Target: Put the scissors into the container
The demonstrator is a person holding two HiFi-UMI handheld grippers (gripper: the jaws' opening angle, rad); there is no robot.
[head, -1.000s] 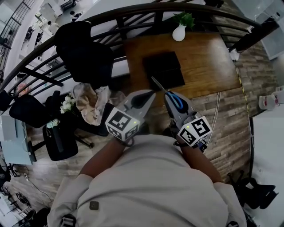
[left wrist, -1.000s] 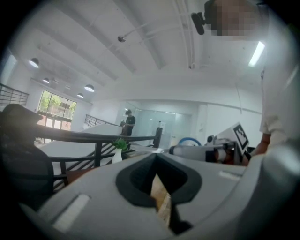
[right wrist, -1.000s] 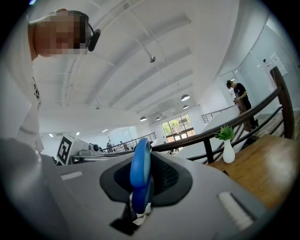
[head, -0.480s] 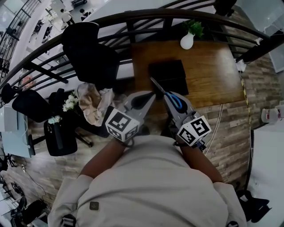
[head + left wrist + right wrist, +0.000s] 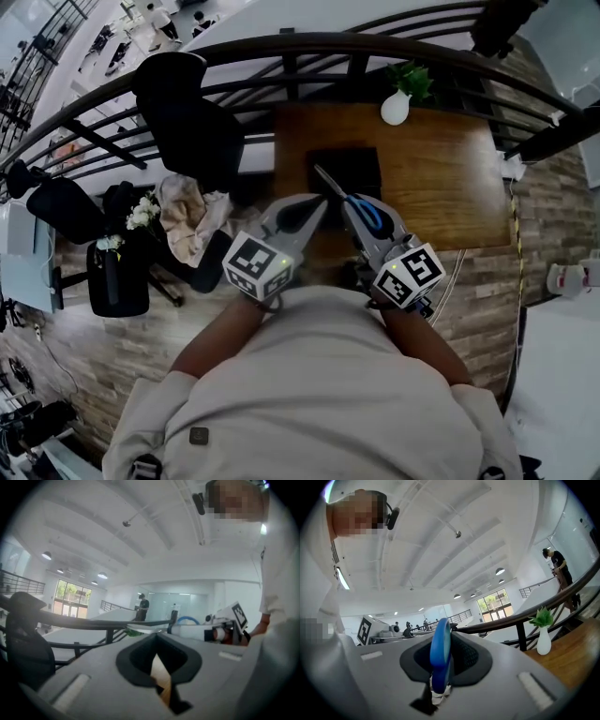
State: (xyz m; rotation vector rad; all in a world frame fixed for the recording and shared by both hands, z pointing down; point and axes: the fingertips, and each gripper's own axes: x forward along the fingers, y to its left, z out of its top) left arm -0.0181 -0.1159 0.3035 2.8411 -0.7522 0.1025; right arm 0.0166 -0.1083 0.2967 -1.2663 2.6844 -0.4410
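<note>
Here, the left gripper (image 5: 322, 200) hangs empty by the table's (image 5: 441, 178) near edge, fingers pressed together. Just beside it, the right gripper's (image 5: 349, 200) fingers pinch the scissors (image 5: 369, 214), whose blades point over the black container's (image 5: 361, 159) near rim. Bare wood lies open to the right.

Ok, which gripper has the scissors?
The right gripper, clamped on the blue-handled scissors; the left gripper has nothing between its jaws.
</note>
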